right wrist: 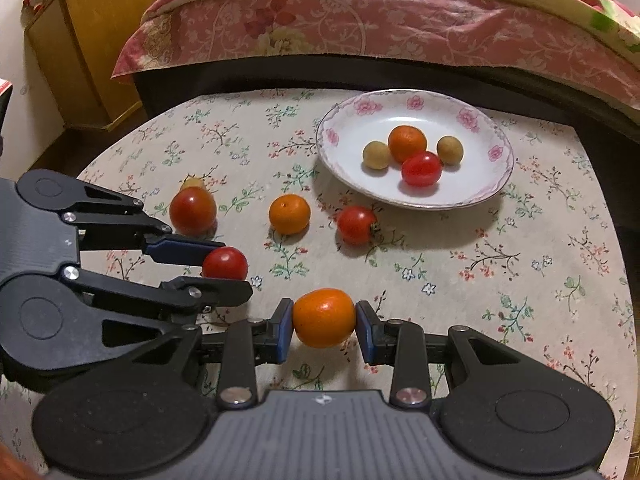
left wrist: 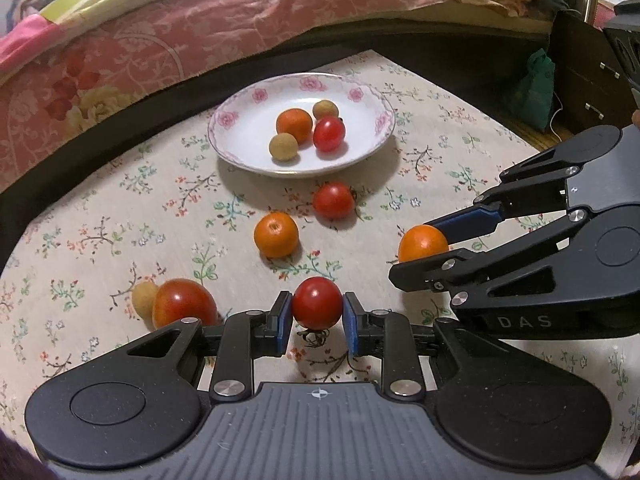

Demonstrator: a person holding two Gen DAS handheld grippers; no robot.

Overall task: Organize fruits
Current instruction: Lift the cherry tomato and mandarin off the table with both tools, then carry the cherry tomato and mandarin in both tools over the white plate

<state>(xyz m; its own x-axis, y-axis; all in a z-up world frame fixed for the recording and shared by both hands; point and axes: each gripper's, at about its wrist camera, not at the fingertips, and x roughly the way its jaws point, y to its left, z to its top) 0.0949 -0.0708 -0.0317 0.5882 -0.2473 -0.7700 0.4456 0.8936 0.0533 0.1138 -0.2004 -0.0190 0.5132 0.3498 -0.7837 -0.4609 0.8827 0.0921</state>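
Left tongs (left wrist: 317,316) clenched on a tomato (left wrist: 317,302), blue pads touching both its sides, above the table (left wrist: 120,208). Right tongs (right wrist: 324,326) clenched on an orange (right wrist: 324,323) just beside. Plate (left wrist: 360,152) farther back holds four fruits; two tomatoes, one orange and a small tan fruit lie loose on the cloth between.

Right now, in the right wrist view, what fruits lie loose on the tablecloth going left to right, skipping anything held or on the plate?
Large red tomato with a small tan fruit half hidden behind it, then orange, then small red tomato.
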